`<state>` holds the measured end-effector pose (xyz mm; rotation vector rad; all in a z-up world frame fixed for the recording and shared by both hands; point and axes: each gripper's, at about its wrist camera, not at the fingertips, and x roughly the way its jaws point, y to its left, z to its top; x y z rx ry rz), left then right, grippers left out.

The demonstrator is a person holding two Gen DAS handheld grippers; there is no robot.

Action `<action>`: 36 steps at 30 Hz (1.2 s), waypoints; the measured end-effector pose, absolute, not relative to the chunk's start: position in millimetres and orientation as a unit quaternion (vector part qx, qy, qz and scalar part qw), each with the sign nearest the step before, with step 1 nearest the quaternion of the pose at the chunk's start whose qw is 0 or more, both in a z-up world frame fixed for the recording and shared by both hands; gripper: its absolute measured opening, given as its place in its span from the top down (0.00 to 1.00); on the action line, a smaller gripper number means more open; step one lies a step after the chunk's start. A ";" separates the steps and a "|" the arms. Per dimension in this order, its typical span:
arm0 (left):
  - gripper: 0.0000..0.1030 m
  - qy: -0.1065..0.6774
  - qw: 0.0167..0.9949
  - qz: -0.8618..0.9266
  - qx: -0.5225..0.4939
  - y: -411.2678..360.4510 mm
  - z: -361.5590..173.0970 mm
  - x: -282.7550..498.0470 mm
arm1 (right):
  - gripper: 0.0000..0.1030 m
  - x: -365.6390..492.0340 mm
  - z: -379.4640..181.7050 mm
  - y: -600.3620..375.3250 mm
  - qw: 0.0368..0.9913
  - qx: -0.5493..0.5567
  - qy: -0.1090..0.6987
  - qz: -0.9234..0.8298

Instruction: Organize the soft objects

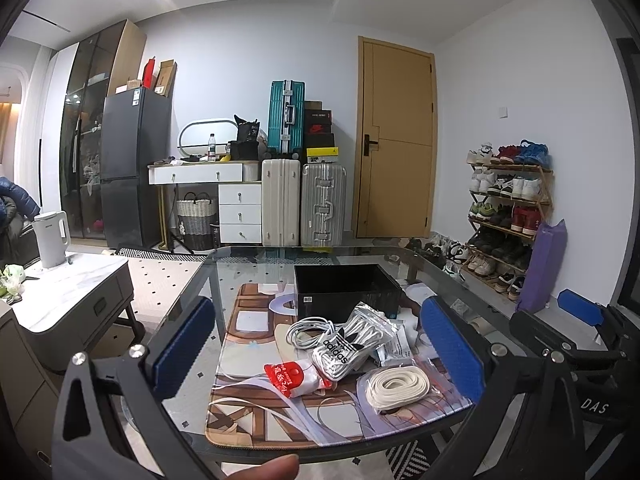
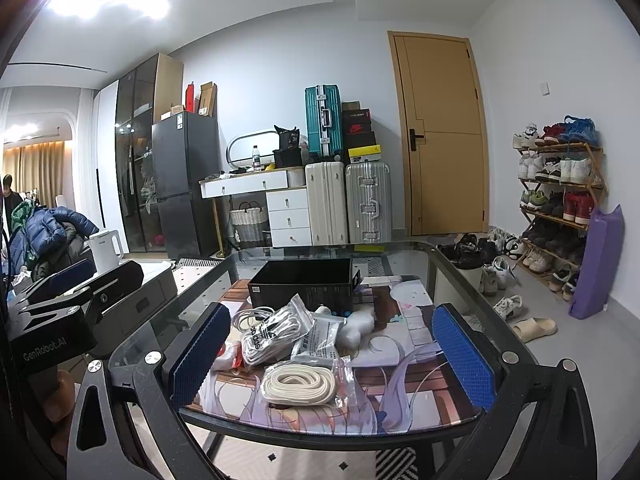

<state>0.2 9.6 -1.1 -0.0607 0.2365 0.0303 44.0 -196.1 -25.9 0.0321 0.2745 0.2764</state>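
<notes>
Glass-topped surface (image 1: 224, 276) carrying a printed mat (image 1: 256, 412), seen from both wrist cameras. On the mat, toward 12 o'clock, stands an open black box (image 1: 344, 290) (image 2: 300, 284) with dark inner walls. Just in front of the box lies a loose cluster of soft items. A clear bag of cream laces (image 1: 396, 386) (image 2: 300, 386) sits nearest the viewer, at 6 o'clock of the cluster. An Adidas-branded bag of white laces (image 1: 352, 344) (image 2: 272, 334) lies at the centre, leaning against the box front. A bare coil of white cable (image 1: 310, 330) (image 2: 250, 316) rests at 10 o'clock of that bag, touching it. A red-and-white packet (image 1: 294, 378) lies at 8 o'clock of the cluster; in the right wrist view it is mostly hidden behind a jaw pad. A grey printed pouch (image 2: 320, 338) (image 1: 394, 348) lies at 3 o'clock of the Adidas-branded bag, with white wrapped pieces (image 2: 358, 326) just beyond it.

Left gripper (image 1: 320, 356): jaws spread wide, released, blue pads flanking the cluster without touching any item. Right gripper (image 2: 332, 360): jaws likewise spread wide and released, holding nothing, with the cream laces lying between the pads in its own view. Each gripper appears at the edge of the other's view.

Background: suitcases (image 1: 304, 200), a yellow door (image 1: 396, 140), a shoe rack (image 1: 508, 208) at 3 o'clock.
</notes>
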 end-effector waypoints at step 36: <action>0.00 0.158 0.987 0.011 -0.005 22.2 6.1 33.8 | 0.00 88.4 -10.6 -188.9 0.969 -0.020 0.176 0.175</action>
